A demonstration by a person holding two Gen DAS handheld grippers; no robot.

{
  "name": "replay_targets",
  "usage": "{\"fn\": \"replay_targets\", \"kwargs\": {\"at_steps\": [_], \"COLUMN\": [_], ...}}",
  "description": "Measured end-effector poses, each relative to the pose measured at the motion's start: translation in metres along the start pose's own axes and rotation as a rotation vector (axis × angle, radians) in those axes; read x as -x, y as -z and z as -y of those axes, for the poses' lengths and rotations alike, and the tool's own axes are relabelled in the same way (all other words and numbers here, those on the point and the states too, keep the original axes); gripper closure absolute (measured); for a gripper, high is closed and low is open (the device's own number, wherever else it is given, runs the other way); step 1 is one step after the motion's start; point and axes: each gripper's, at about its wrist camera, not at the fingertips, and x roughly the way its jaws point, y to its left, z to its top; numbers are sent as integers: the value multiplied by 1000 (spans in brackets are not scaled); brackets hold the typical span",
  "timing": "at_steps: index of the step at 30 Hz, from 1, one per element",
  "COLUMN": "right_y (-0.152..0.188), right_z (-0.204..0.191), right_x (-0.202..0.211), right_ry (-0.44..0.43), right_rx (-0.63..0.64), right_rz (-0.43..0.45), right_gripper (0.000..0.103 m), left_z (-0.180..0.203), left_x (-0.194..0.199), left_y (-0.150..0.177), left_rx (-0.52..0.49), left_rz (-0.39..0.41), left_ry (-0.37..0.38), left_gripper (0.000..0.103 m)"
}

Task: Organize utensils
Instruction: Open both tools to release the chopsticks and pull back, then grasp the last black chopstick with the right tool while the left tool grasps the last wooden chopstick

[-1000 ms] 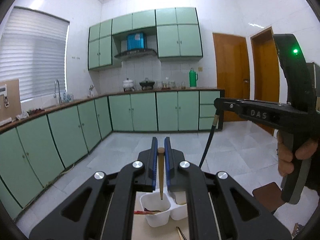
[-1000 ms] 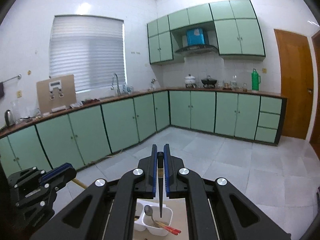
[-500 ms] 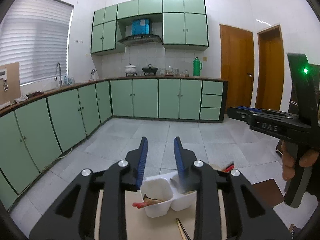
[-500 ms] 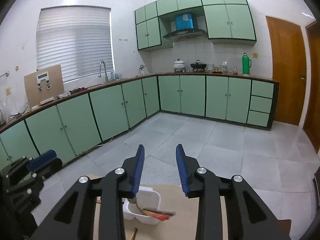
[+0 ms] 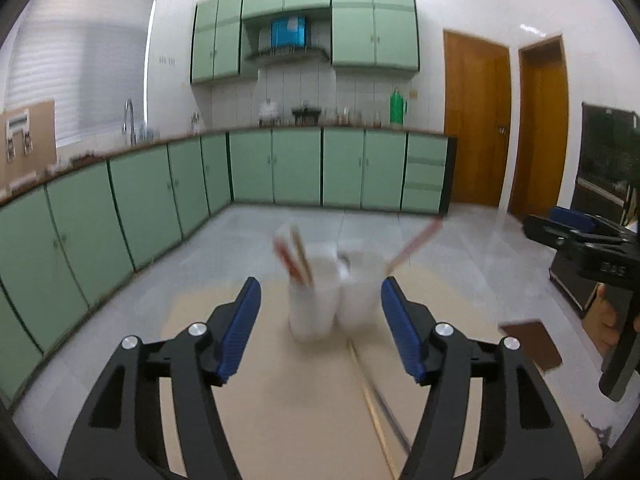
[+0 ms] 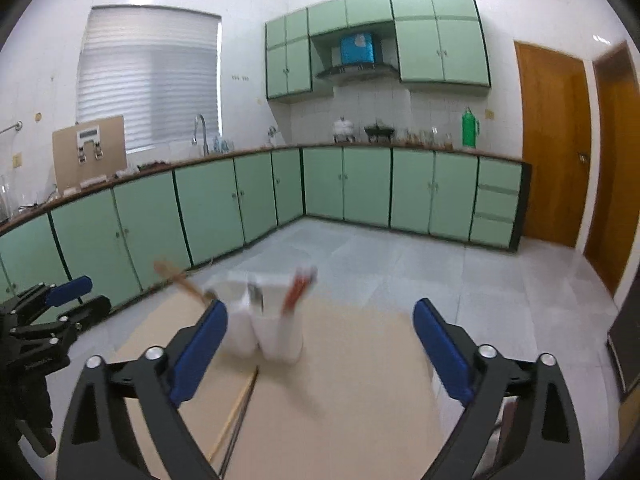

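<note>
A white two-cup utensil holder (image 5: pixel 332 296) stands on a beige table (image 5: pixel 280 420), blurred; it also shows in the right wrist view (image 6: pixel 264 320). Red chopsticks (image 5: pixel 288 256) and wooden sticks stand in its left cup, and a red-handled utensil (image 5: pixel 416 240) leans out of the right cup. A thin pair of chopsticks (image 5: pixel 376 396) lies on the table in front; it also shows in the right wrist view (image 6: pixel 236 412). My left gripper (image 5: pixel 320 328) is open and empty, just before the holder. My right gripper (image 6: pixel 320 352) is open and empty, to the holder's right.
Green cabinets (image 5: pixel 280 168) and a tiled floor lie beyond the table. Wooden doors (image 5: pixel 476 120) are at the right. The other hand-held gripper shows at the right edge of the left wrist view (image 5: pixel 592 252) and at the left edge of the right wrist view (image 6: pixel 48 320).
Both grippers opened and let their utensils drop into the holder. Both then pulled back and lowered, so the holder now stands ahead of the fingers.
</note>
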Motion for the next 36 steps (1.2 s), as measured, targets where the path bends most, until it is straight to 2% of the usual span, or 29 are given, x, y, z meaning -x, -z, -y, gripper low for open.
{"fn": "replay_targets", "kwargs": {"at_steps": [3, 8, 15, 19, 23, 28, 36], "right_y": [40, 96, 140, 155, 166, 174, 184], "right_z": [-3, -14, -47, -58, -69, -86, -98], "right_x": [1, -9, -20, -23, -25, -33, -49], "right_ry": [-1, -23, -37, -59, -52, -77, -105], "right_rx": [-14, -69, -20, -29, -35, -3, 22], "right_rz": [-74, -183, -252, -289, -318, -370, -459], "right_gripper": [9, 9, 10, 15, 24, 41, 81], "left_z": [-4, -14, -24, -27, -35, -37, -36], "left_x": [-11, -20, -29, -29, -28, -26, -27], "left_y": [40, 94, 128, 138, 148, 155, 157], "left_rx": [26, 40, 47, 46, 48, 57, 80], "left_rz": [-101, -205, -283, -320, -347, -360, -355], "left_ry": [-1, -30, -70, -97, -122, -126, -115], "left_gripper": [41, 41, 41, 41, 41, 41, 41]}}
